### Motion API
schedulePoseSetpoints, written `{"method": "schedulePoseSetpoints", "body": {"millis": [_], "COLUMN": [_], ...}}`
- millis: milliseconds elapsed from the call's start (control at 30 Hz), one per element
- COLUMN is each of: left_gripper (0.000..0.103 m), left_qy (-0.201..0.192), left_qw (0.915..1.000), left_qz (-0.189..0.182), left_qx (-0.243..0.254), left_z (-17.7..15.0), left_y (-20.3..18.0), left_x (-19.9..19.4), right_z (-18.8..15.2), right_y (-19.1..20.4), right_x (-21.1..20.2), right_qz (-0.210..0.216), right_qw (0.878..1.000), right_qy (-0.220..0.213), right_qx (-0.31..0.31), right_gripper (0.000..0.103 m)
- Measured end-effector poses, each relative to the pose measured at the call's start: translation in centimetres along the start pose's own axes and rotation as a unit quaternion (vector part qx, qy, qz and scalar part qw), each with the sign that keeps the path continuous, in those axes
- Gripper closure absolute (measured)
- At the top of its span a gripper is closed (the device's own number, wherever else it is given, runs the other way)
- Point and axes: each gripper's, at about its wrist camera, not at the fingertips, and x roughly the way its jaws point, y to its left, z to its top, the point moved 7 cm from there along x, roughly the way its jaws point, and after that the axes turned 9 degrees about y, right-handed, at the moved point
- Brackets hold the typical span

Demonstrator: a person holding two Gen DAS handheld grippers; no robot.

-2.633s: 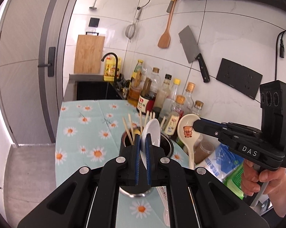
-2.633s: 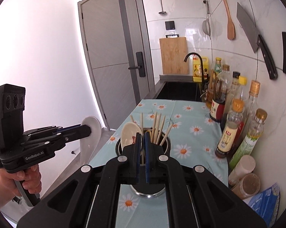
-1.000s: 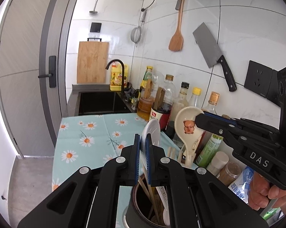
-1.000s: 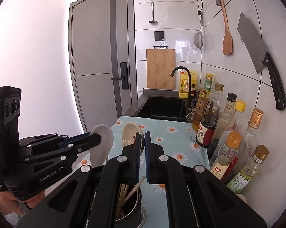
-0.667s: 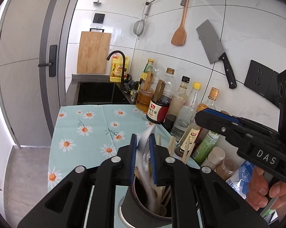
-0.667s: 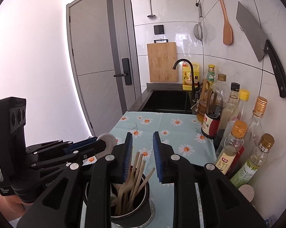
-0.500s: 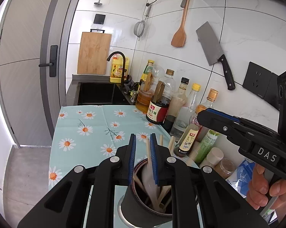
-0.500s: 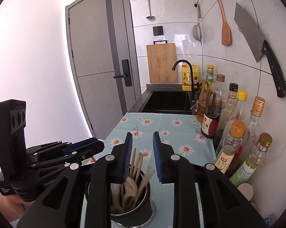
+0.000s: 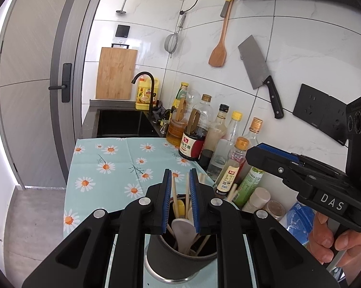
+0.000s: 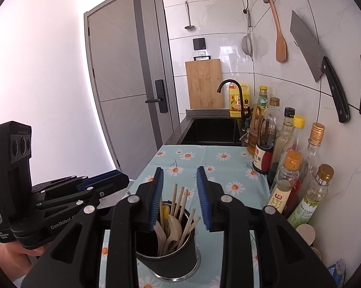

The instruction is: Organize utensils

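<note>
Hovering over holder with both grippers parted, just opening, empty; spoons upright directly below.

White marble-look tiled wall, grey door, black sink, daisy-print cloth on the counter.

White spoons, chopsticks upright in black holder.

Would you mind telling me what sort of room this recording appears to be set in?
Most likely a home kitchen: a cleaver and wooden spatula hang on the tiled wall, a black faucet stands over a dark sink, and sauce bottles line the counter.
</note>
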Motion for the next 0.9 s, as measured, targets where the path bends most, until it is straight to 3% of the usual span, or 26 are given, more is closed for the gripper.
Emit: {"method": "schedulePoseSetpoints", "body": {"millis": [33,167,500,567,667,800,900], "left_gripper": [0.075,0.074,0.069,0.068,0.059,0.058,0.049], "left_qy": [0.000,0.001,0.012,0.014,0.022,0.039,0.053], "left_qw": [1.0000,1.0000,0.9995,0.9993,0.9989,0.9983,0.9976], "left_qz": [0.001,0.003,0.026,0.033,0.037,0.039,0.038], "left_qx": [0.000,0.001,-0.014,-0.016,-0.018,-0.017,-0.020], "left_z": [-0.1,-0.6,-4.2,-5.3,-6.8,-9.1,-10.9], "left_y": [-0.1,-0.6,-1.8,-2.2,-2.6,-3.1,-3.0], "left_x": [-0.3,-1.5,-5.2,-6.1,-6.9,-7.9,-8.6], "right_z": [-0.1,-0.7,-3.6,-4.5,-6.0,-8.4,-10.4], "right_y": [0.0,0.0,-0.3,-0.4,-0.5,-0.4,-0.1], "right_x": [-0.4,-1.8,-5.5,-5.9,-6.1,-6.4,-7.0], "right_qz": [0.002,0.011,0.055,0.068,0.073,0.078,0.076], "right_qw": [1.000,1.000,0.998,0.997,0.996,0.994,0.993], "right_qy": [-0.001,-0.002,0.015,0.026,0.041,0.061,0.069], "right_qx": [0.001,0.009,0.034,0.039,0.042,0.050,0.052], "right_gripper": [0.072,0.067,0.041,0.041,0.041,0.040,0.025]}}
